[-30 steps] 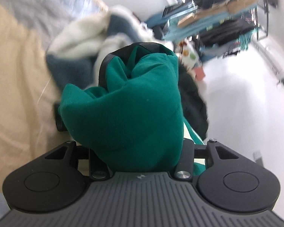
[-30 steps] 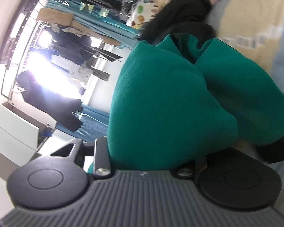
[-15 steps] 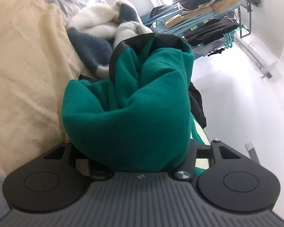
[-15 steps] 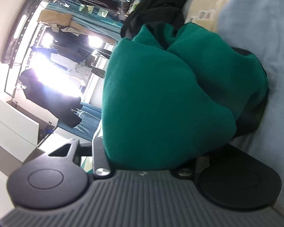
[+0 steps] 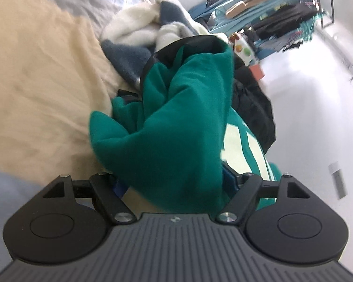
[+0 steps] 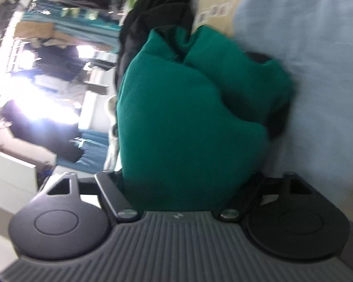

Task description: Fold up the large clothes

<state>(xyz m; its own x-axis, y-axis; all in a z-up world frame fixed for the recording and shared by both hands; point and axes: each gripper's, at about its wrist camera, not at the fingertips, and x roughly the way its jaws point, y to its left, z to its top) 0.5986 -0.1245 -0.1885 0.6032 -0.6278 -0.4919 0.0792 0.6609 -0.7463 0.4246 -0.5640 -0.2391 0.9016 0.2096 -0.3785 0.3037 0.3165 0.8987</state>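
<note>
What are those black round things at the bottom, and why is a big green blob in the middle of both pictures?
There is no robot here. A person holds a grabbing tool in each hand, and a little camera sits on each tool, looking forward along its two fingers. So one picture is from the left tool and the other from the right tool. The black round parts and the ribbed grey plate at the bottom are the tools' own bodies.

The green blob is a green garment, bunched up between the fingers of both tools. Both tools' jaws are opening just now, so they seem to be letting it go.

Underneath is a bed with a tan blanket. A fluffy white and blue-grey blanket and some black clothing lie farther back. Behind that stand racks of clothes.
</note>
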